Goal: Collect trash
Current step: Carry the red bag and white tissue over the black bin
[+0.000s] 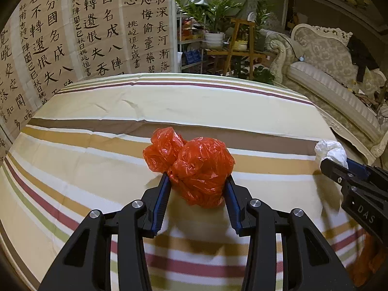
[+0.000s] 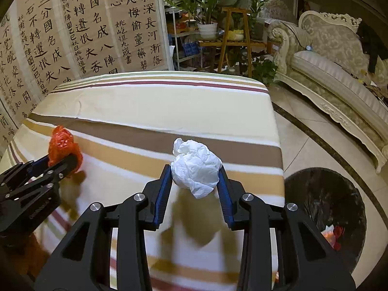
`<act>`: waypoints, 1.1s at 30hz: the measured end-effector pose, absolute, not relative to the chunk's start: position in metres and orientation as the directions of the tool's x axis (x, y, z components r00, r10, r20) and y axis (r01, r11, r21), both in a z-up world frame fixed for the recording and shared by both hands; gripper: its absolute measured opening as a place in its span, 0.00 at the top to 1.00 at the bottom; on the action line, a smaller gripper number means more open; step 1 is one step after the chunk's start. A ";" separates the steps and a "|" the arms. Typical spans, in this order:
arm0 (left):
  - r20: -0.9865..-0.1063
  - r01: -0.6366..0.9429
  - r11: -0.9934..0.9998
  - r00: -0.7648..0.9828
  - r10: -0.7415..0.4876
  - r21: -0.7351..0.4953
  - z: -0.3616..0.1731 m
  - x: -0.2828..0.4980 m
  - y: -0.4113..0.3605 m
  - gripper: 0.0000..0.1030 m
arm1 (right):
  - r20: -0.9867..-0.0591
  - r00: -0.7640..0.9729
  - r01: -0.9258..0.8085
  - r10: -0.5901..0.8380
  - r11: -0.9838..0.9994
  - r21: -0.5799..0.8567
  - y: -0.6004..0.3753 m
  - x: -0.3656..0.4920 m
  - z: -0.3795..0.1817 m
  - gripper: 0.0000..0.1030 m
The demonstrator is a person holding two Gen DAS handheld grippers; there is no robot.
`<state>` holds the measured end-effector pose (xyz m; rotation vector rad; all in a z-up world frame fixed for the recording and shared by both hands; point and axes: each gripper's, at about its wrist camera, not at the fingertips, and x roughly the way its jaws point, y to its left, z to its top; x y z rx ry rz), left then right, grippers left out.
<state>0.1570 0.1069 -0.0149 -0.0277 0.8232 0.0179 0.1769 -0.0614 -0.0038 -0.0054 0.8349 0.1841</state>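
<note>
Both grippers loaded. Left gripper [image 1: 197,184] has its blue pads pinched partway in on the crumpled orange-red plastic bag wad [image 1: 194,167]; the wad looks lifted just off the striped tablecloth [image 1: 169,101], shadow underneath. Right gripper [image 2: 195,178] is closed to a similar partial width on the crumpled white paper-tissue ball [image 2: 195,167], pads touching both sides, ball bulging above the tips. Round bin with black liner [image 2: 325,206] sits on the tiled floor just past the table's right edge, some orange and white scraps already in it. My read: next is carry-and-drop. Keep the squeeze steady, both wads are soft and springy, so a slack grip may let them slip. Swing the right one over first since it's nearer the bin, clear the table edge, get the tips over the liner's opening before releasing; left follows, avoid crossing arms. Count: two grippers, one orange wad, one white ball, one bin, no other loose trash visible on the cloth.
</note>
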 end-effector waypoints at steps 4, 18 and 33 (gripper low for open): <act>-0.726 -0.003 1.000 0.687 -0.015 -0.024 -0.011 0.146 0.094 0.58 | -0.726 0.668 -0.157 0.165 0.984 0.080 -0.069 0.157 0.002 0.65; -0.706 0.127 0.991 0.698 -0.118 -0.039 -0.002 0.104 0.030 0.58 | -0.700 0.707 -0.054 0.101 0.994 0.090 -0.126 0.093 0.009 0.65; -0.690 0.283 0.959 0.690 -0.220 -0.023 0.001 0.089 -0.052 0.58 | -0.682 0.730 0.131 -0.040 0.988 0.082 -0.210 0.056 0.007 0.65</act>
